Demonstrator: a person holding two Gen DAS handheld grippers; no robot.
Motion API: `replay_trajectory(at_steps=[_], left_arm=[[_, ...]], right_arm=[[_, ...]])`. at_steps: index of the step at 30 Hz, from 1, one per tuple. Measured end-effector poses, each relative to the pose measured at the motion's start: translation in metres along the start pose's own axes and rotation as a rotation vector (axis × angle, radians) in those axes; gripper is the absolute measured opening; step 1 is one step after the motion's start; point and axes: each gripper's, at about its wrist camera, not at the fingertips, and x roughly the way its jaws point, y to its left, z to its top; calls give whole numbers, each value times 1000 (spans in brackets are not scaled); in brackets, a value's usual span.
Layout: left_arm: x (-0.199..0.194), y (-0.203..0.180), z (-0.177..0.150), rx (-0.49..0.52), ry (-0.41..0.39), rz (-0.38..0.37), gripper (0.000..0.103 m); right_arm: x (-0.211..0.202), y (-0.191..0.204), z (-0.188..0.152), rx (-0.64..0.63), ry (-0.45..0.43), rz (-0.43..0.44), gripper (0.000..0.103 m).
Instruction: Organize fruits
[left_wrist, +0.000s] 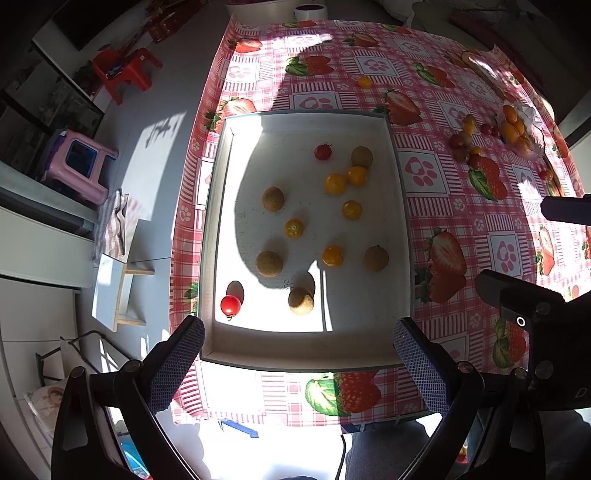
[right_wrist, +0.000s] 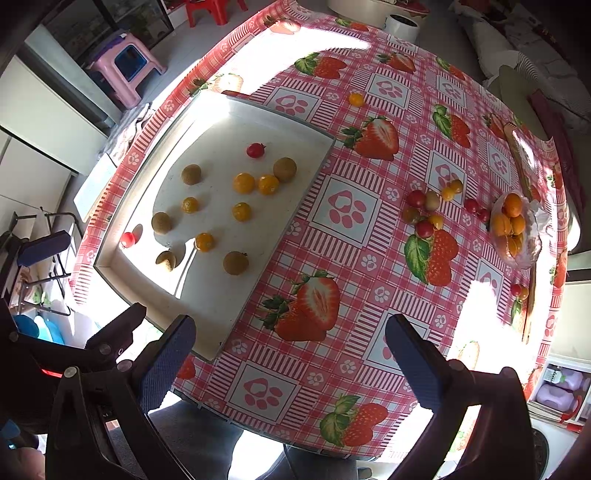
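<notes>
A white tray (left_wrist: 218, 221) lies on the strawberry tablecloth and holds several yellow tomatoes (left_wrist: 334, 183), brown longans (left_wrist: 272, 199) and two red tomatoes (left_wrist: 230, 305). It also shows in the right wrist view (right_wrist: 207, 325). My left gripper (left_wrist: 299, 363) is open and empty, above the tray's near edge. My right gripper (right_wrist: 290, 363) is open and empty over the cloth, right of the tray. A loose pile of small fruits (right_wrist: 424, 212) lies far right, beside a clear bowl of orange fruits (right_wrist: 511, 221). One yellow tomato (right_wrist: 356, 99) lies alone beyond the tray.
The table edge (left_wrist: 177, 258) drops off just left of the tray. A pink stool (left_wrist: 79, 166) and a red chair (left_wrist: 125, 72) stand on the floor to the left. Two small fruits (right_wrist: 519, 291) lie near the table's right edge. A white pot (right_wrist: 402, 26) stands beyond the table.
</notes>
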Motion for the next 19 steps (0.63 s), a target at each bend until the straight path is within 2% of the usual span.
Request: replay_trajectory(at_steps=[13,19], left_arm=[[2,1,-1,2,5,2,103],[-2,3,-1,-8,-25,-15,103]], right_arm=[[0,1,0,1,0,0,103],[-1,2,1,2,-5,3,103]])
